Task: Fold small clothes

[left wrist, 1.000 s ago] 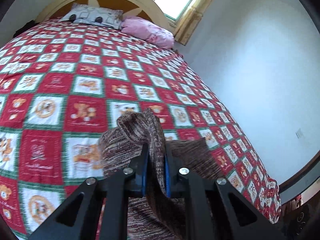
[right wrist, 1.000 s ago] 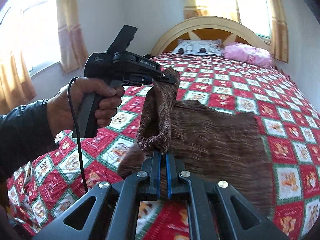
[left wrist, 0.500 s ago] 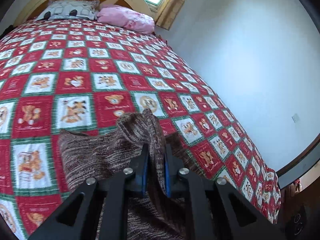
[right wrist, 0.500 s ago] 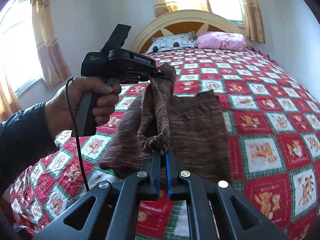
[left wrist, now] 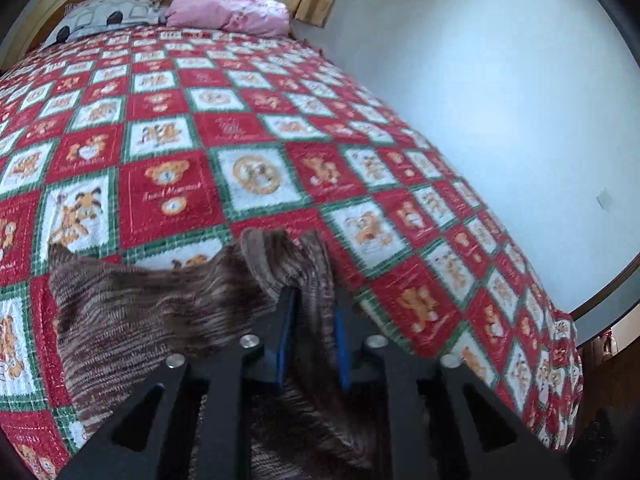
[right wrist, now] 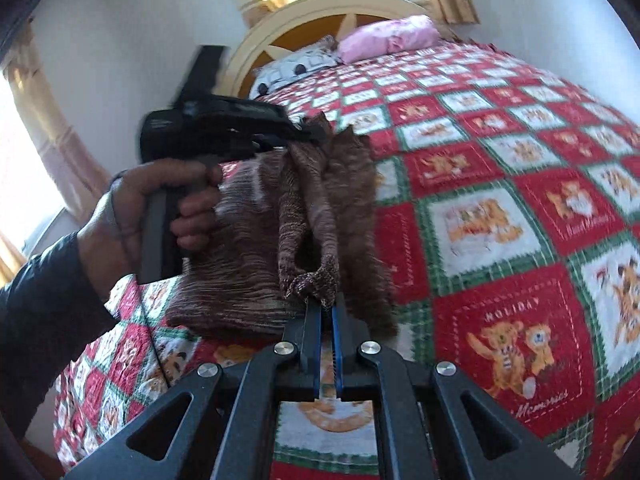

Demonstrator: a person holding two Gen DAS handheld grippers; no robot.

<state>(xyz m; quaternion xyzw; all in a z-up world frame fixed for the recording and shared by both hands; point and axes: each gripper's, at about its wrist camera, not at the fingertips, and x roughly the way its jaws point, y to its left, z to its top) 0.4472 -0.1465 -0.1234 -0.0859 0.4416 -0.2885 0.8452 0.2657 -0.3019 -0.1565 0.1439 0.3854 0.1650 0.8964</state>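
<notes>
Evidently both grippers are pinching the brown knit garment to fold it: right gripper clamping tight at lower centre, left gripper just easing apart, fabric between, above the bed.

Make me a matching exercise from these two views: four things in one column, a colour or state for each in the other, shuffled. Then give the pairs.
Things:
1. knitted garment
2. frilled pillow
3. right tool
4. headboard

Colour or state:
A. pink
B. cream, arched
C. brown, lifted off the quilt at one edge
D. shut on a fold of knit

Pairs: 1-C, 2-A, 3-D, 4-B
</notes>
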